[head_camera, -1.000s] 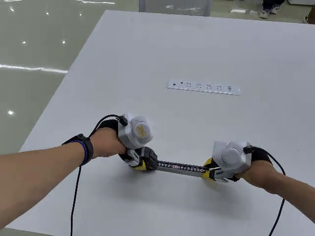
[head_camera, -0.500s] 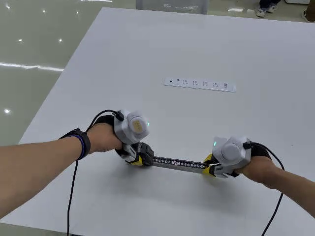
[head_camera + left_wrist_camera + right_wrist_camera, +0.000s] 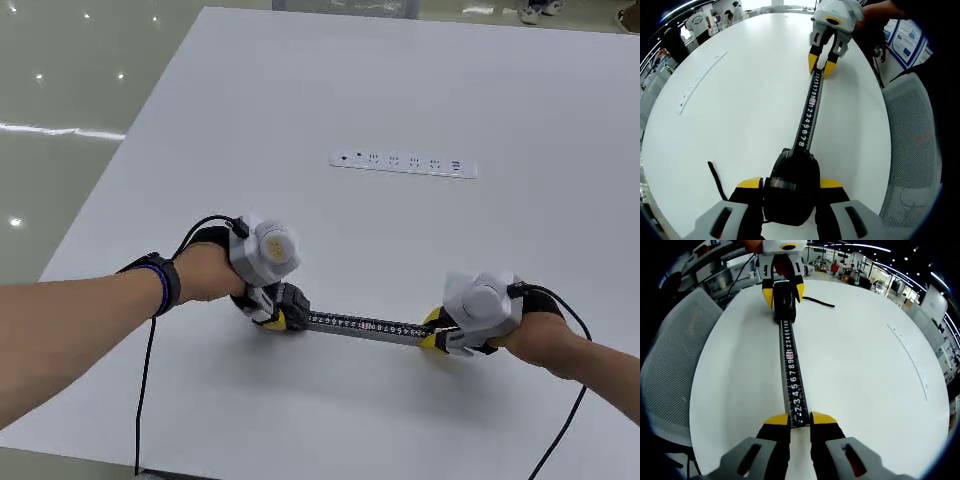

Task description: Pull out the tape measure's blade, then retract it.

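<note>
Low over the table (image 3: 400, 90), left tongs (image 3: 790, 184) clamp the tape measure (image 3: 790, 200), right tongs (image 3: 800, 419) pinch its blade (image 3: 790, 360), forearms spread apart.

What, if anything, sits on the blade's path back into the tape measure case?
Nothing visible. The blade runs over bare table from the right claw to the case in the left claw. The power strip lies well off to the side.

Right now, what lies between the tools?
The tape measure's blade spans the gap, from the case in the left tool to its tip in the right tool, in the head view.
</note>
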`<act>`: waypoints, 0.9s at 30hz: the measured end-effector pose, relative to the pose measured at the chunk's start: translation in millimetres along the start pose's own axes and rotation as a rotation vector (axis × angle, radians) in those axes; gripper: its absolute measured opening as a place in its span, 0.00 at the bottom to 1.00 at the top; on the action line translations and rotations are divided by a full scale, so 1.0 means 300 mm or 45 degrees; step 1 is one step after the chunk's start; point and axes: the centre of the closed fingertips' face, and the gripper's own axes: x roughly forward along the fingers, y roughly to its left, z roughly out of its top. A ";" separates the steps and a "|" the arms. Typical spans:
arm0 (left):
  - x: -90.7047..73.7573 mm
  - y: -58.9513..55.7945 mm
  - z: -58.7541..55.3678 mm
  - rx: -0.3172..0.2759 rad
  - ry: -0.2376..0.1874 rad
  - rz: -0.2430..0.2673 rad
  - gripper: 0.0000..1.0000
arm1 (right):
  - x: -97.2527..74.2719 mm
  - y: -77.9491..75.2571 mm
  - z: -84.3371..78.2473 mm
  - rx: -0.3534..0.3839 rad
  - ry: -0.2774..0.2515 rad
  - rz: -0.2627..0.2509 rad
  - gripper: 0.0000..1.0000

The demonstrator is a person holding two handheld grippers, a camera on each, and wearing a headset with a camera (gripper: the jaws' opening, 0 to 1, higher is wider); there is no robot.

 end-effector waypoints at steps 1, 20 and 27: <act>0.000 0.000 0.000 0.001 0.001 0.000 0.37 | -0.001 -0.003 -0.006 0.001 0.001 0.000 0.13; -0.005 0.001 0.009 -0.005 0.018 -0.002 0.37 | -0.051 -0.016 -0.065 0.008 0.015 -0.010 0.13; -0.006 0.002 0.010 -0.009 0.024 -0.002 0.37 | -0.058 -0.018 -0.075 0.016 0.008 -0.012 0.13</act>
